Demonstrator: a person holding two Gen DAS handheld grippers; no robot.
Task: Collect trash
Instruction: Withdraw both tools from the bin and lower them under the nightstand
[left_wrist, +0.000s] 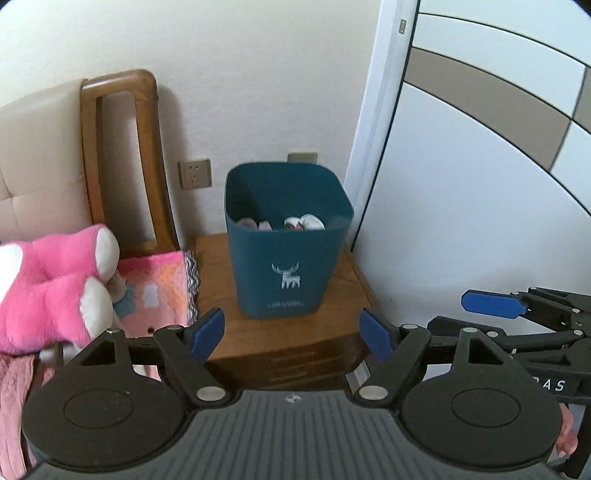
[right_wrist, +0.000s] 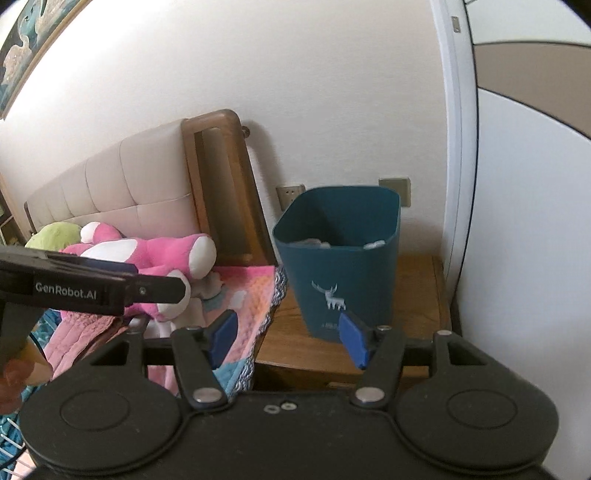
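Observation:
A dark teal waste bin (left_wrist: 290, 243) with a white deer print stands on a wooden nightstand (left_wrist: 280, 332); crumpled pale trash (left_wrist: 303, 222) lies inside it. My left gripper (left_wrist: 291, 334) hovers in front of the bin, open, with nothing between its blue pads. In the right wrist view the same bin (right_wrist: 340, 258) stands ahead and slightly right. My right gripper (right_wrist: 290, 339) is open and empty too, short of the bin. The right gripper's blue fingertip (left_wrist: 491, 304) shows at the right edge of the left wrist view.
A bed with a padded headboard (right_wrist: 122, 181) and wooden post (right_wrist: 218, 184) lies to the left, carrying a pink plush toy (right_wrist: 155, 254) and a pink patterned blanket (right_wrist: 247, 295). A white wardrobe (left_wrist: 480, 184) stands right of the nightstand. Wall sockets (left_wrist: 194, 173) sit behind the bin.

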